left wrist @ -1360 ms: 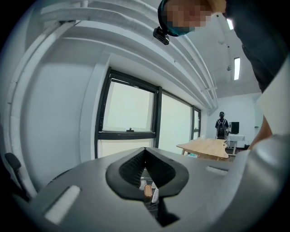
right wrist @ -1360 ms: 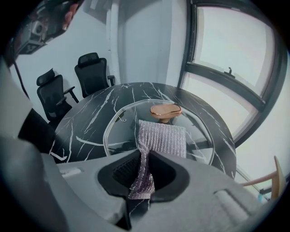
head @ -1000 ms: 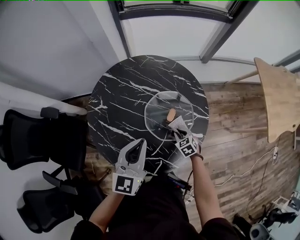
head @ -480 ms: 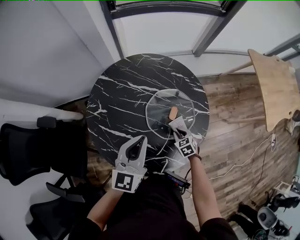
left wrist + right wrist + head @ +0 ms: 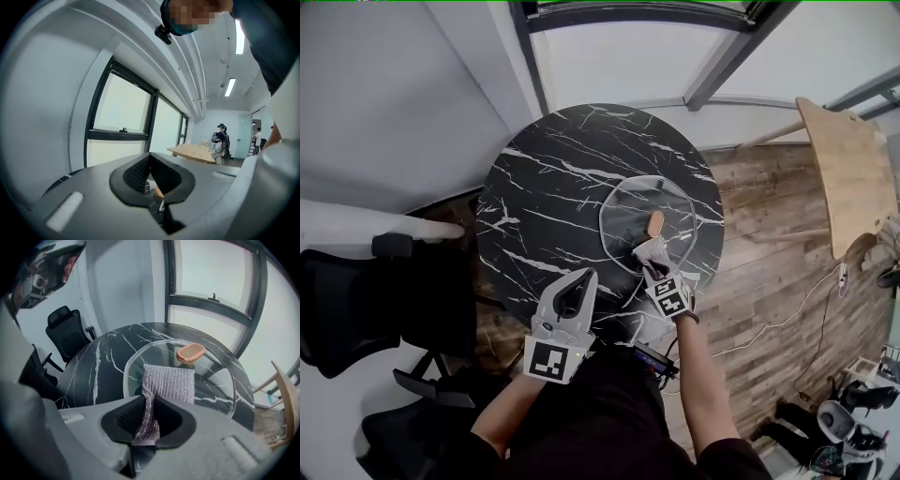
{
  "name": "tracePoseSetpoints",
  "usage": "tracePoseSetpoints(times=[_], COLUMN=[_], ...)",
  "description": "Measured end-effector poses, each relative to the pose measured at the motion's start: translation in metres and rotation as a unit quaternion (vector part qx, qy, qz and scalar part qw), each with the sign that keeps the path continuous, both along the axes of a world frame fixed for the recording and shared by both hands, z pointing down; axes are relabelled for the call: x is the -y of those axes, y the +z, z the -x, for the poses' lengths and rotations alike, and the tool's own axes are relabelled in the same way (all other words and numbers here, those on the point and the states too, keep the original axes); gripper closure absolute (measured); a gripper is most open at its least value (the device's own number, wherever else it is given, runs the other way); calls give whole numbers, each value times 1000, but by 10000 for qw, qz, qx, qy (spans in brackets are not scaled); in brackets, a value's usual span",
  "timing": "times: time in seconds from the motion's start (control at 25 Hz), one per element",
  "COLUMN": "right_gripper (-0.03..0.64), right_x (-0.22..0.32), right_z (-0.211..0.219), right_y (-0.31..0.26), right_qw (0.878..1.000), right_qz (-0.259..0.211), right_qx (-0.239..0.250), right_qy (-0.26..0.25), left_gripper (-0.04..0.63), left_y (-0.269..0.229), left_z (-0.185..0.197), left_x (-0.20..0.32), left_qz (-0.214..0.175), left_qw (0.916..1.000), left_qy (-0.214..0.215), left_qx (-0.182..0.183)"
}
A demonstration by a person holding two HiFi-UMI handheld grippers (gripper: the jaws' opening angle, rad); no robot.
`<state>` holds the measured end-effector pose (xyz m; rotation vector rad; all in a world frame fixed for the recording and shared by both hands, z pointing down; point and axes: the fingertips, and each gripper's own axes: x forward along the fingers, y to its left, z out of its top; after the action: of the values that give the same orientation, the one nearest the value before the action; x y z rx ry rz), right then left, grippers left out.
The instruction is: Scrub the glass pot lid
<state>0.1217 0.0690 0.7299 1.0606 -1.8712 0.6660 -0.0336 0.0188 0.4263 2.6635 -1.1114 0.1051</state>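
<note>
A round black table (image 5: 553, 187) has a glass lid (image 5: 623, 211) lying flat on it. The lid is on the right side of the table, close to the right edge and the near edge. It has a small pink knob (image 5: 655, 223) in the middle.

The right gripper (image 5: 651, 267) is squeezing a shiny silver scrub cloth (image 5: 652, 251). In the right gripper view, the cloth (image 5: 168, 383) sticks out past the jaws and lies over the near part of the lid (image 5: 215, 376). I cannot tell if it is pressing on the glass. The lid is straight ahead of this gripper (image 5: 147, 404), and the knob (image 5: 191, 352) is just past the end of the cloth. The cloth's long side points from the jaws toward the knob. The lid is round, so it has no long side.

The left gripper (image 5: 581, 283) is over the near edge of the table, to the left of the lid and not touching it. Its jaws (image 5: 149, 161) are close together with nothing between them.

The right gripper is nearer to the lid. I think the next rub goes forward, across the glass toward the knob.
</note>
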Motion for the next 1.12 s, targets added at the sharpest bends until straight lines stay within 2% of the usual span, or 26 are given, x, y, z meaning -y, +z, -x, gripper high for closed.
tracePoseSetpoints(times=[0.6, 1.0, 1.12], right_gripper=[552, 552, 552], right_x=[-9, -11, -14], right_z=[54, 70, 75], right_y=[10, 11, 9], right_qw=[9994, 9982, 9964], right_qz=[161, 303, 410], right_qx=[252, 473, 579], right_qy=[-161, -228, -454], left_gripper=[592, 592, 592], left_y=[9, 11, 12], left_z=[21, 30, 33], left_x=[-2, 3, 3], left_qz=[72, 89, 121], left_qw=[9999, 9998, 9997], left_qy=[-67, -183, -213], left_qx=[-41, -65, -65])
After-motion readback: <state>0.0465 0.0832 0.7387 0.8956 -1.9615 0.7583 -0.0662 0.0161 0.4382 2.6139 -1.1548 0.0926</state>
